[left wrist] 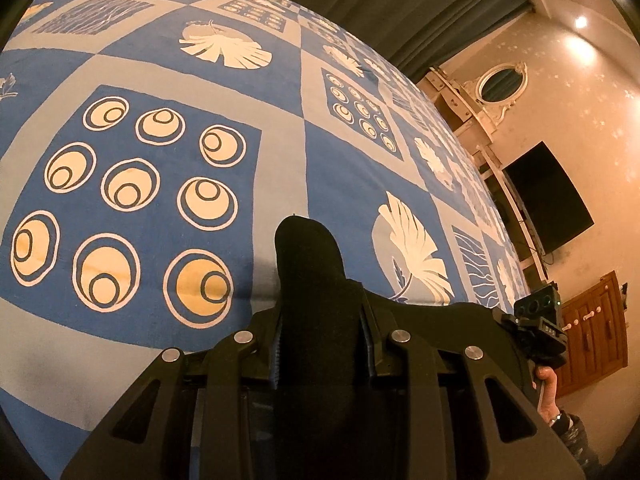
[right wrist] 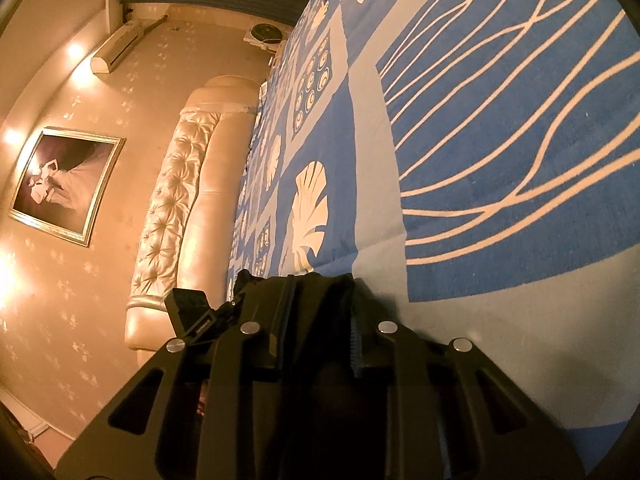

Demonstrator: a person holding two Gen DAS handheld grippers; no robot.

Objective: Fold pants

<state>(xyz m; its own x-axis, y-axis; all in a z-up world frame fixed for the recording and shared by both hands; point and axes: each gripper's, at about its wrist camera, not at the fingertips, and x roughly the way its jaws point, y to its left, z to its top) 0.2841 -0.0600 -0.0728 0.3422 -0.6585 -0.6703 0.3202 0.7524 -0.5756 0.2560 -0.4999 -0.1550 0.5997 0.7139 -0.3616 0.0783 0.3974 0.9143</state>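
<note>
One pair of pants [left wrist: 310, 280], black, is in view, held between two grippers above one bed covered by a blue and grey patterned bedspread [left wrist: 168, 184]. In the left wrist view the left gripper [left wrist: 320, 320] is clamped on a fold of the black cloth, which stands up past the fingertips in a rounded lobe. The right gripper [right wrist: 320, 304] is likewise closed on bunched black fabric [right wrist: 320, 380] that fills the space between its fingers. The right gripper's body and the hand [left wrist: 546, 388] on its handle appear in the left view near the bed's right edge.

Beyond the cloth the bedspread lies flat and uncovered up to the far edge by the dark curtain [left wrist: 400, 8]. One padded headboard [right wrist: 176, 200] bounds the bed's head edge. One dark screen [left wrist: 548, 196], one oval mirror [left wrist: 502, 82] and one framed picture [right wrist: 66, 184] hang on the walls.
</note>
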